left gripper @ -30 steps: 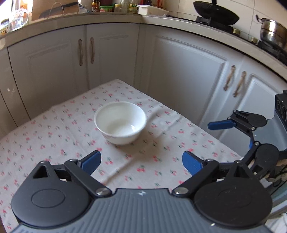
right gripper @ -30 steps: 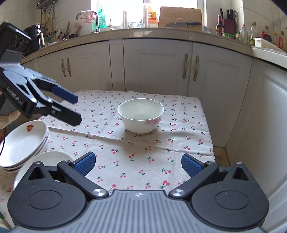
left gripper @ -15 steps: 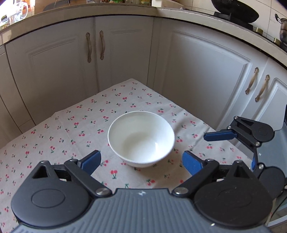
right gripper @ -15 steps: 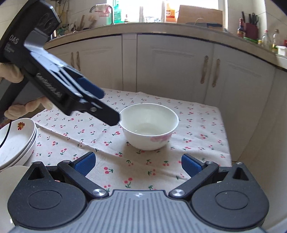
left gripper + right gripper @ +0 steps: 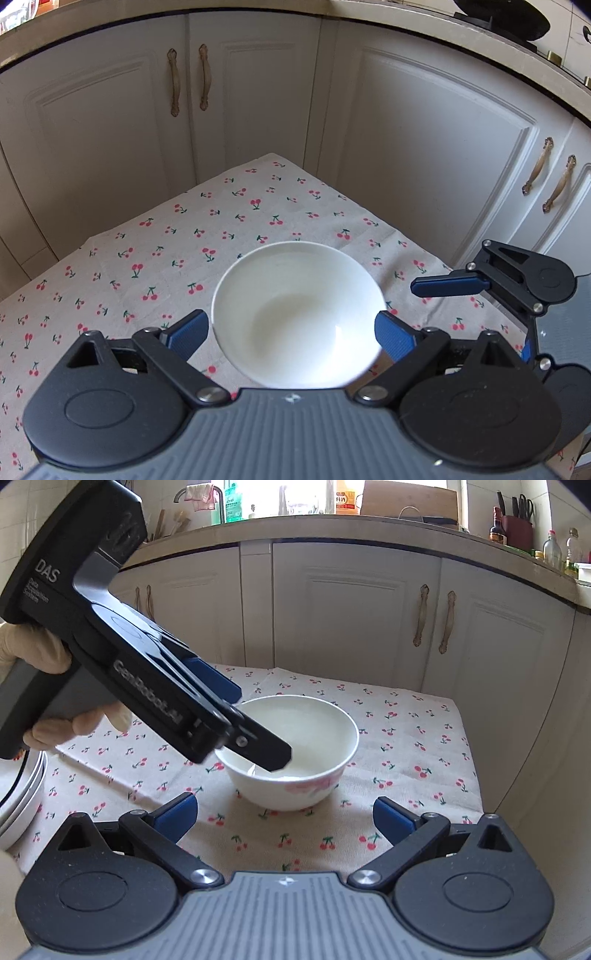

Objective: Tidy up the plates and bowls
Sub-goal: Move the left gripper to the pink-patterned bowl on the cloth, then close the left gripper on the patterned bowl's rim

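Observation:
A white bowl (image 5: 295, 317) with a pink flower on its side (image 5: 314, 786) stands on the cherry-print tablecloth (image 5: 221, 229). My left gripper (image 5: 290, 334) is tilted down over it. Its blue pads (image 5: 186, 332) flank the rim left and right, and the jaws are closing with the bowl between them; I see no firm press. From the right wrist view, the left gripper (image 5: 262, 723) straddles the bowl's left part, held by a gloved hand (image 5: 33, 653). My right gripper (image 5: 284, 818) is open and empty, just short of the bowl.
A stack of white plates (image 5: 22, 794) sits at the table's left edge. White cabinet doors (image 5: 258, 92) close in behind the table, and the table edge (image 5: 469, 738) drops off to the right. One finger (image 5: 448, 286) of the right gripper reaches in beside the bowl.
Both grippers have come forward and down towards the bowl. The left one now has the bowl between its fingers, and its jaws have narrowed a little.

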`<state>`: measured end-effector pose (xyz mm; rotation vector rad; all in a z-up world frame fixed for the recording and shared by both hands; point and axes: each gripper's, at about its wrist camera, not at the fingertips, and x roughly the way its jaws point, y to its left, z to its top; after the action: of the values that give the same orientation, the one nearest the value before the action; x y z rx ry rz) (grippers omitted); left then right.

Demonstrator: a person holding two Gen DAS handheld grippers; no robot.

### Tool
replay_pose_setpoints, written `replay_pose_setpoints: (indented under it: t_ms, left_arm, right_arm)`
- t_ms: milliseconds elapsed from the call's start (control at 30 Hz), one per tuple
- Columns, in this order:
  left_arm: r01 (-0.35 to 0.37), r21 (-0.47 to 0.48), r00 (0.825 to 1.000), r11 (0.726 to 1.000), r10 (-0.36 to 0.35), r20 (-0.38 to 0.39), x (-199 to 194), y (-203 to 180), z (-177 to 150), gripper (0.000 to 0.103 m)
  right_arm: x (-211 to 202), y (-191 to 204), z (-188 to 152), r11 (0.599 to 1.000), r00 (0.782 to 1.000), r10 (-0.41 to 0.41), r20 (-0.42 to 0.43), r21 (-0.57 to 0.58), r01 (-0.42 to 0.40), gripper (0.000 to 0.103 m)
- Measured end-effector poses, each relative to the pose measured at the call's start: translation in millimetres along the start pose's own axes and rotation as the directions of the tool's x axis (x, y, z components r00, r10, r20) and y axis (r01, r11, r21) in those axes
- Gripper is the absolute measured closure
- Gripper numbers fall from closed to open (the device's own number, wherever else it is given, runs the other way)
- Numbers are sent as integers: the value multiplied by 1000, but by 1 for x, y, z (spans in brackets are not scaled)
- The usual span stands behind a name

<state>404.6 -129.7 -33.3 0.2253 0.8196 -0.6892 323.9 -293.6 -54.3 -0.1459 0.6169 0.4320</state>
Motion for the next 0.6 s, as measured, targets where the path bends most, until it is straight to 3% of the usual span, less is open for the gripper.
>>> replay_pose_setpoints:
  t_ms: [267,600]
  left_arm:
    - [-6,-9,1000,1000,6,-12,14,6,7,10]
    - [9,-3,999,1000,-9,-34,25,13,7,21]
  right_arm:
    - [20,-1,8,1000,1000,-4,-12,-30,4,3]
    - [34,-3,7,1000,1000,-10,-19,-24,9,12]
